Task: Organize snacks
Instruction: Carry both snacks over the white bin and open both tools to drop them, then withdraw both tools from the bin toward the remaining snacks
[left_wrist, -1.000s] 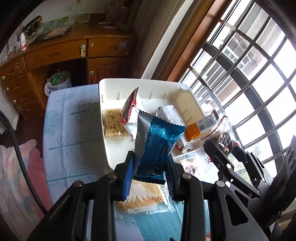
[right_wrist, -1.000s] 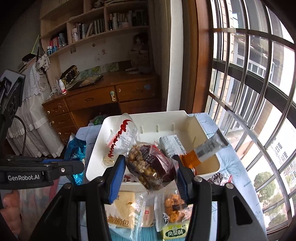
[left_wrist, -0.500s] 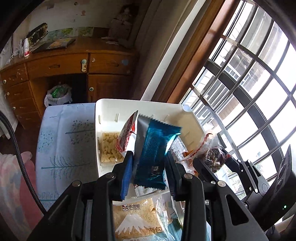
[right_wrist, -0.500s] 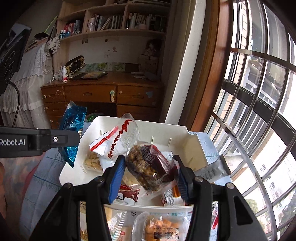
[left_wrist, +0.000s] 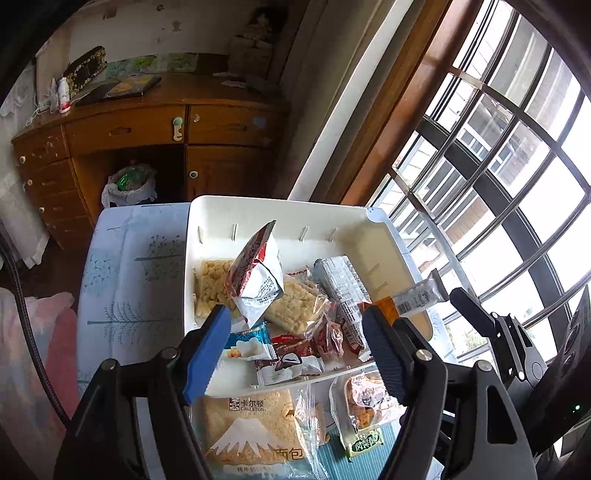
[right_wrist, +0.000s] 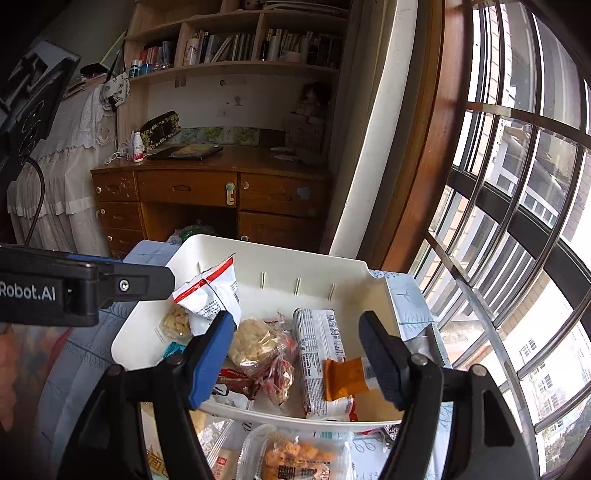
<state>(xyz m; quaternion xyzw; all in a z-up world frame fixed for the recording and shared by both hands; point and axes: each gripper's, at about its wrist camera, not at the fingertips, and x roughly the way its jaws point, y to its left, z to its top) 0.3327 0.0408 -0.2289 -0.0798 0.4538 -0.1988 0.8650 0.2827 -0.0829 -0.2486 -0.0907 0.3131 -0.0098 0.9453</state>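
Left wrist view: both hand-held grippers, left (left_wrist: 295, 350) and right (right_wrist: 297, 356), have just opened, empty, above the white bin (left_wrist: 280, 214); lift clear before reaching for the bread packet (left_wrist: 255, 432).

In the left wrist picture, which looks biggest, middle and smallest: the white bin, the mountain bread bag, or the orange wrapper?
1. white bin
2. mountain bread bag, though it lies nearer the camera, which makes it look bigger
3. orange wrapper, partly hidden behind the tool's finger

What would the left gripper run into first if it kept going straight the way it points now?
Probably the heap of snack packets in the white bin. The left gripper, jaws just opened and empty, points at the bin's near end; depth is hard to judge.
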